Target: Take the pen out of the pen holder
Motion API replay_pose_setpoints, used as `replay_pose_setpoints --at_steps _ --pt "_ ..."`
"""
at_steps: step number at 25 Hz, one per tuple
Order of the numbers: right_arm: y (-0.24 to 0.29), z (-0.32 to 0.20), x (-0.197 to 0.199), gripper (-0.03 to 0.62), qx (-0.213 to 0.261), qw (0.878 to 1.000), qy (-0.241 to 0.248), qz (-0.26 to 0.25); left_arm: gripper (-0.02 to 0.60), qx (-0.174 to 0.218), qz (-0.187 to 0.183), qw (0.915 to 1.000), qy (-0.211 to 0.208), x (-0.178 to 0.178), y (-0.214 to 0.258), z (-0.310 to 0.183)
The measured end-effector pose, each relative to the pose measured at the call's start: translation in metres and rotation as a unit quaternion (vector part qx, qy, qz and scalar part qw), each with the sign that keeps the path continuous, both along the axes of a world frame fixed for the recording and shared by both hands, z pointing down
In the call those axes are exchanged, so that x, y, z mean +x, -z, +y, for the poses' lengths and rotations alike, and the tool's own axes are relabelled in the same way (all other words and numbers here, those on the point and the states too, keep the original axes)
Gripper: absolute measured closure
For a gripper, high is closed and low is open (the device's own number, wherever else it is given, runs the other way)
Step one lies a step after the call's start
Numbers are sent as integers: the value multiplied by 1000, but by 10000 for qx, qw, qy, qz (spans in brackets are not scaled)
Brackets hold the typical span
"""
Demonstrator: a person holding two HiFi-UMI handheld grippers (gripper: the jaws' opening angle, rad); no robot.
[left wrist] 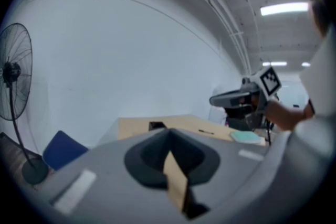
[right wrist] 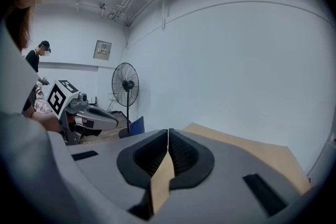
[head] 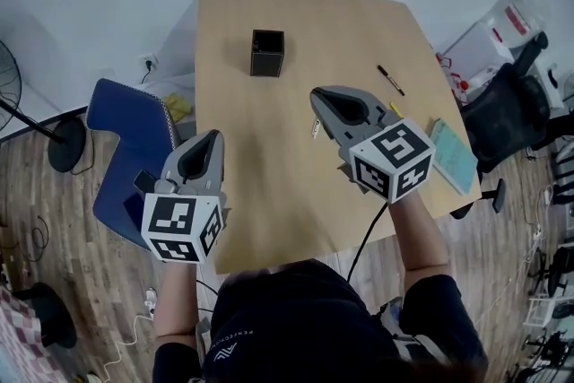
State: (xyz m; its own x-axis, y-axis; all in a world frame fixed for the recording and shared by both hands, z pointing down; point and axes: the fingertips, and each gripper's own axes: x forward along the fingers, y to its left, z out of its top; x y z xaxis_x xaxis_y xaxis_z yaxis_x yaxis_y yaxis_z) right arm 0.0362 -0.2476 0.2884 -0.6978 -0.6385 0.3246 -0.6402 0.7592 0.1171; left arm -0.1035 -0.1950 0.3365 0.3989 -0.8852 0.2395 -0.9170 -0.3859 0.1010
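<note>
A black square pen holder (head: pixel 267 52) stands on the far part of the wooden table (head: pixel 269 211), and no pen sticks out of it. A black pen (head: pixel 390 79) lies flat on the table to its right. My right gripper (head: pixel 316 94) hovers over the table's middle, shut with nothing in it, and its ridged pads (right wrist: pixel 157 152) meet at the tip. My left gripper (head: pixel 213 135) hangs at the table's left edge, shut and holding nothing. From the left gripper view the holder (left wrist: pixel 156 125) and pen (left wrist: pixel 206 132) lie ahead, beyond its own jaws (left wrist: pixel 169 131).
A teal notebook (head: pixel 453 155) lies at the table's right edge, with a small yellow item (head: pixel 395 109) near it. A blue chair (head: pixel 134 139) stands left of the table, with a standing fan (left wrist: pixel 13 81) beyond it. A black office chair (head: pixel 511 108) is at the right.
</note>
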Motion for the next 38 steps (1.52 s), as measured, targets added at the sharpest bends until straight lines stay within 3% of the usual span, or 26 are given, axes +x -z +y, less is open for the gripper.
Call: replay_pose_setpoints --at_steps 8,13,26,38 --pt "-31 -25 -29 588 -140 9991 375 -145 575 -21 17 10000 23 15 -7 -42" --pt "-51 -45 -44 511 -200 9986 486 -98 574 -26 52 9999 136 17 -13 -69" --pt "-91 -115 -58 450 -398 9986 256 -214 569 -242 -49 9991 334 12 -45 -119" --pt "-134 -176 -82 450 -394 9991 -86 -108 555 -611 -43 9971 442 -4 -90 -155"
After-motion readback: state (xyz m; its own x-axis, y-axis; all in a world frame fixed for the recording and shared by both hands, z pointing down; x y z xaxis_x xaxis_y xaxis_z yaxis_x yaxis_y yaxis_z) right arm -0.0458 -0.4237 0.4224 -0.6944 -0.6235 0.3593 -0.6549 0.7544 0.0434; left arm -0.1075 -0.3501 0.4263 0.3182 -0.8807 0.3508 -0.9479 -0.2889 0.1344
